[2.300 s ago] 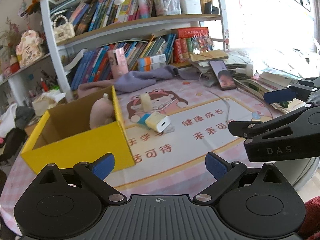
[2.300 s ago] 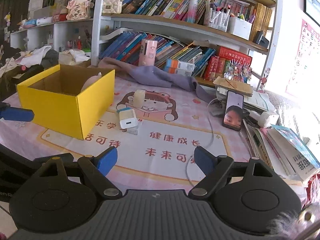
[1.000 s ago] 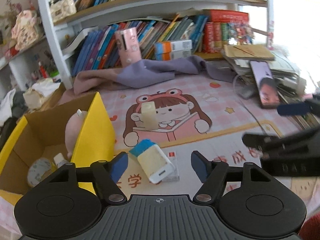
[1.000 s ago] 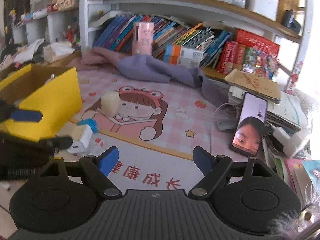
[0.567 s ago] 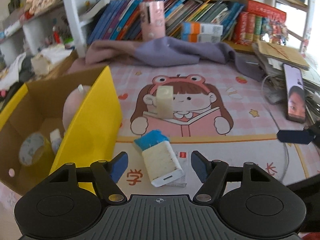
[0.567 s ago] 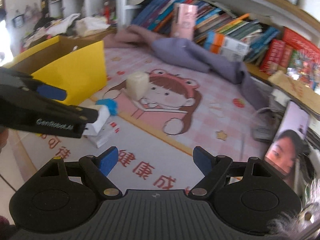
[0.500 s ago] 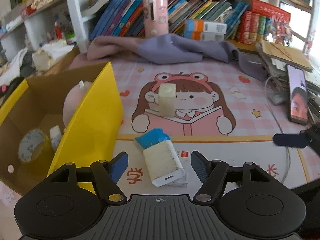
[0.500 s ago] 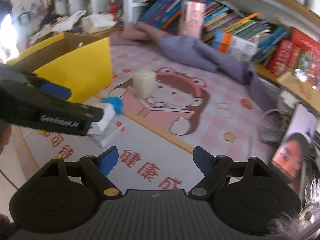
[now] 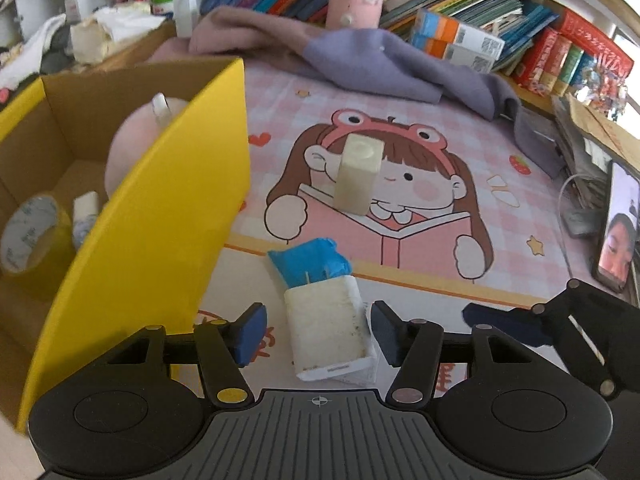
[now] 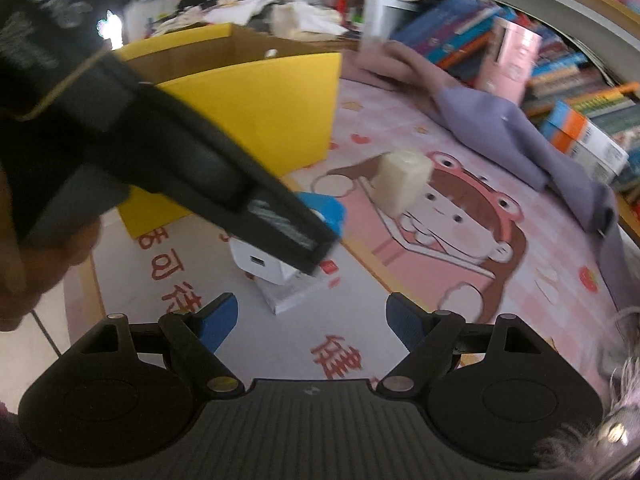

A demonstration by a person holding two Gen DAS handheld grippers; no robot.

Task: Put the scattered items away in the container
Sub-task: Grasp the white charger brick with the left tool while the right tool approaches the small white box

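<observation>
Both grippers have dropped toward the mat and closed in on the scattered items since the earlier frames, when they hung well back with the whole table in view. Now the left gripper (image 9: 316, 332) straddles the white charger (image 9: 326, 326) with the blue-taped end, and its jaws are closing: the right pad sits just beside the charger's flank, the left pad is not yet touching, so no grip is made. From the left wrist view the charger lies at six o'clock, resting on a small white packet (image 10: 292, 294). A cream block (image 9: 358, 172) stands upright at twelve o'clock on the cartoon mat (image 9: 400, 264), apart from everything. At nine o'clock the yellow box (image 9: 168, 216) is near the charger and already holds a tape roll (image 9: 28, 236) and a pink plush (image 9: 132, 144). The right gripper (image 10: 310, 328) has its jaws wide apart with nothing between them, aimed at the mat just short of the packet. Judging by this, the charger is the next item to go in, a short lift over the box's near wall.
</observation>
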